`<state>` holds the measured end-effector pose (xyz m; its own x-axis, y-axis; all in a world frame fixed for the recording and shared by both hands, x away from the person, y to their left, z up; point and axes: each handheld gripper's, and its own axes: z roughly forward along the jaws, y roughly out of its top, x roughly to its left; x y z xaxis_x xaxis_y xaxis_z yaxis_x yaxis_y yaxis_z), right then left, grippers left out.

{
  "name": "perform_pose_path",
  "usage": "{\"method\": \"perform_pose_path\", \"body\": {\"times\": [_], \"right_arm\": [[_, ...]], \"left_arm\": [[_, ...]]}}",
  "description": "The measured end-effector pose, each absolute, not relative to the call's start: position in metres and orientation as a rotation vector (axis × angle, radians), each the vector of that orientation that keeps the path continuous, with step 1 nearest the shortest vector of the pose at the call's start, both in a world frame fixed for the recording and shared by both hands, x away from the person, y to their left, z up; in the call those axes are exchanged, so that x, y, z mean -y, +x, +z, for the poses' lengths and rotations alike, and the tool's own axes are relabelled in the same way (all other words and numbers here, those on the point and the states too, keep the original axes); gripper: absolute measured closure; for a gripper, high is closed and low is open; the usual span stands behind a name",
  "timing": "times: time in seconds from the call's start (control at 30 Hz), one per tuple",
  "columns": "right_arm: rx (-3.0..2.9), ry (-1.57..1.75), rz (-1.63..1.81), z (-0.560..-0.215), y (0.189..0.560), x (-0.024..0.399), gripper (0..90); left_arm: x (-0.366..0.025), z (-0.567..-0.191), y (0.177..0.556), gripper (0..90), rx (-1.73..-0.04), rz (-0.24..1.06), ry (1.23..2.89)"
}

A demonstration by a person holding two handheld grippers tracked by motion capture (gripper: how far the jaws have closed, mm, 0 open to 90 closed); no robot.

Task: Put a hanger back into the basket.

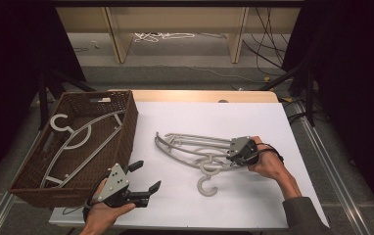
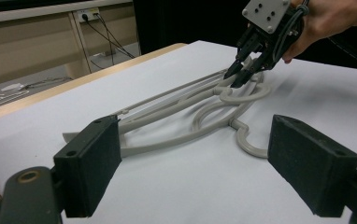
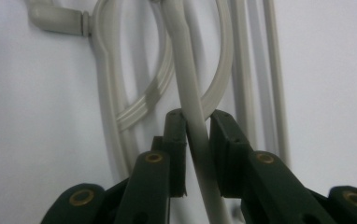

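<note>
- Hangers, grey plastic, lay piled on white table, well right of wicker basket.
- R gripper sat at pile's right end, far side from basket; jaws nearly shut, pinching one hanger's thin bar btwn the pads.
- L gripper hovered just beside basket's near right corner, jaws wide apart, nothing in them; pointed twd pile.
- One more hanger lay inside basket, hook at its far-left side.
</note>
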<state>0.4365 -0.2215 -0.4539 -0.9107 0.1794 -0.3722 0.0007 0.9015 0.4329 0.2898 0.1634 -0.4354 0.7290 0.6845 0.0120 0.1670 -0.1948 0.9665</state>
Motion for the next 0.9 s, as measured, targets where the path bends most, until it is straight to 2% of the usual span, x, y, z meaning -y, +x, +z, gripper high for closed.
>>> {"method": "perform_pose_path", "body": {"times": [0.9], "right_arm": [[-2.424,-0.074,0.593,-0.402,0.411,0.225,81.0]], "left_arm": [[-0.160,-0.434,0.291,18.0,-0.668,0.565,1.755]]}}
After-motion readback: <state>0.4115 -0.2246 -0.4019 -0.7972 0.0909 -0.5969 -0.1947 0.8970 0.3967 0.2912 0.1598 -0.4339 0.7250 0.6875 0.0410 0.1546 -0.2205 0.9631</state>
